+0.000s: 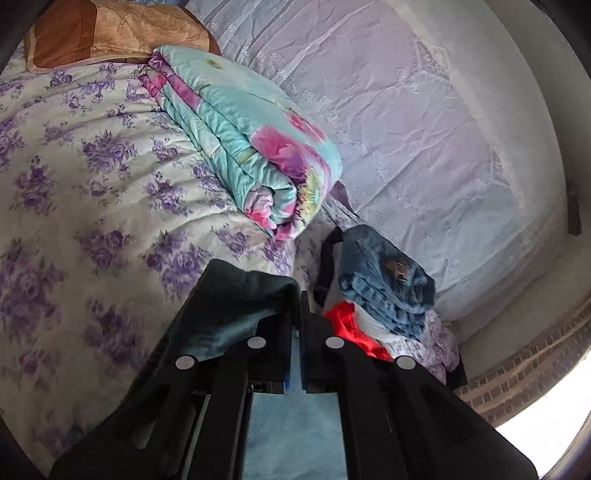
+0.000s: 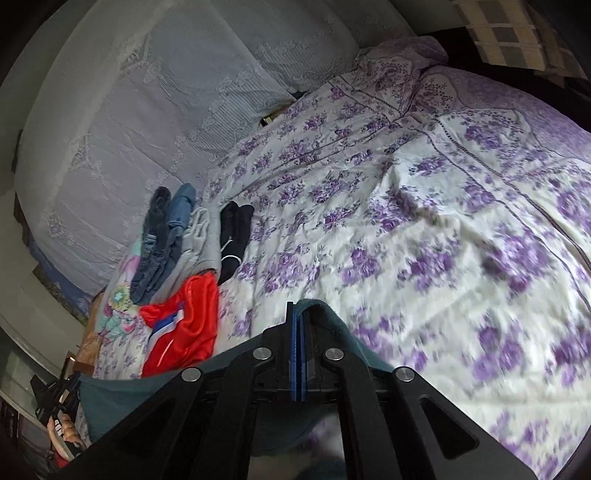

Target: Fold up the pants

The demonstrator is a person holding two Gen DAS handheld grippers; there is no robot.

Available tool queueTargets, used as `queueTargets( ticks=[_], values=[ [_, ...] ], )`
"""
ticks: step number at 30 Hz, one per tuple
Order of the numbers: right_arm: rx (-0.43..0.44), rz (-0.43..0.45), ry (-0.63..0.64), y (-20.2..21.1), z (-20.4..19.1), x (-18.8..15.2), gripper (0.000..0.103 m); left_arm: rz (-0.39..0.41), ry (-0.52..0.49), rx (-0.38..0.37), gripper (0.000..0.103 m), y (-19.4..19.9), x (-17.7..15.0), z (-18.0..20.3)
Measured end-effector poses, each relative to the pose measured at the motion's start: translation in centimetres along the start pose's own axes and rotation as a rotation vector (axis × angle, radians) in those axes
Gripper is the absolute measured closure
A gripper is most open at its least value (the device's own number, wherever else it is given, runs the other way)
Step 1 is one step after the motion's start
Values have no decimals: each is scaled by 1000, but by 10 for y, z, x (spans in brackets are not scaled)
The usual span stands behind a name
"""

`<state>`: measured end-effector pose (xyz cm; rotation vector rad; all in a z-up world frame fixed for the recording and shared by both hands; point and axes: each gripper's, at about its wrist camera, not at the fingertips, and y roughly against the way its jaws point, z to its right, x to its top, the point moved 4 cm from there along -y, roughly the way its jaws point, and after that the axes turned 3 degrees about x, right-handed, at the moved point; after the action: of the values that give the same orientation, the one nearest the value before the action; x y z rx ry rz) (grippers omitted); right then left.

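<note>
Dark teal pants point(image 1: 229, 302) hang from my left gripper point(image 1: 298, 295), whose fingers are shut on the cloth, above the bed. My right gripper point(image 2: 297, 310) is shut on the same teal pants point(image 2: 332, 325), which drape over its right finger and stretch left below it towards the other gripper point(image 2: 55, 402) at the lower left edge. Most of the pants is hidden under both grippers.
A bed with a purple-flowered sheet point(image 2: 406, 221) lies below. A pile of clothes, with blue jeans point(image 1: 384, 280) and a red garment point(image 2: 184, 325), lies by the lace-covered wall point(image 1: 406, 110). A folded teal-and-pink quilt point(image 1: 240, 140) and a brown pillow point(image 1: 110, 29) lie further along.
</note>
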<state>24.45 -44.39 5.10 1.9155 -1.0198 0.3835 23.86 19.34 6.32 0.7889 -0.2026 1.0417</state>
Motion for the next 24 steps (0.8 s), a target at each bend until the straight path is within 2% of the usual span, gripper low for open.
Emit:
queueTargets(
  ticks=[4,6,7,8,10,13,14,15,17,18,19,20,21,22,23,24],
  values=[
    [-91,-90,4,-71,8,6,101,-15,32,99,101,-59,7,-21],
    [-107,-143,1,-93,17,1,99,-63,72,156,101,-84,-1,-45],
    [-92,-126,-1,-95,18,1,99,-106,108,161,101,-95,-5,-56],
    [-82,-114,3,-94,18,2,98,-131,151,137,100,-99,-5,-64],
    [-53,-105,-4,-89,18,4,93,-142,172,90,99,-94,2,-66],
    [-31,-5,-25,-57,15,7,70,-145,191,41,99,-87,3,-68],
    [-21,31,-19,-43,13,8,59,-141,196,12,94,-80,3,-66],
    [-18,58,-4,-34,11,9,57,-130,188,-17,88,-72,3,-62],
    [-36,81,34,-19,8,5,51,-85,151,-58,57,-49,5,-52],
    [-53,67,36,-19,11,2,47,-64,134,-65,51,-40,5,-47],
    [-82,30,24,-24,17,-3,41,-46,110,-71,47,-30,5,-43],
    [-114,-27,2,-35,27,-8,39,-46,89,-70,45,-26,3,-41],
    [-114,-72,-23,-45,36,-12,38,-63,66,-64,43,-25,-1,-39],
    [-97,-40,-17,-43,37,-9,38,-103,45,-41,37,-29,-5,-40],
    [-102,-44,-19,-42,37,-6,39,-150,31,-2,33,-36,-11,-44],
    [-91,-34,-29,-37,36,-4,39,-204,17,40,33,-45,-18,-49]
  ],
)
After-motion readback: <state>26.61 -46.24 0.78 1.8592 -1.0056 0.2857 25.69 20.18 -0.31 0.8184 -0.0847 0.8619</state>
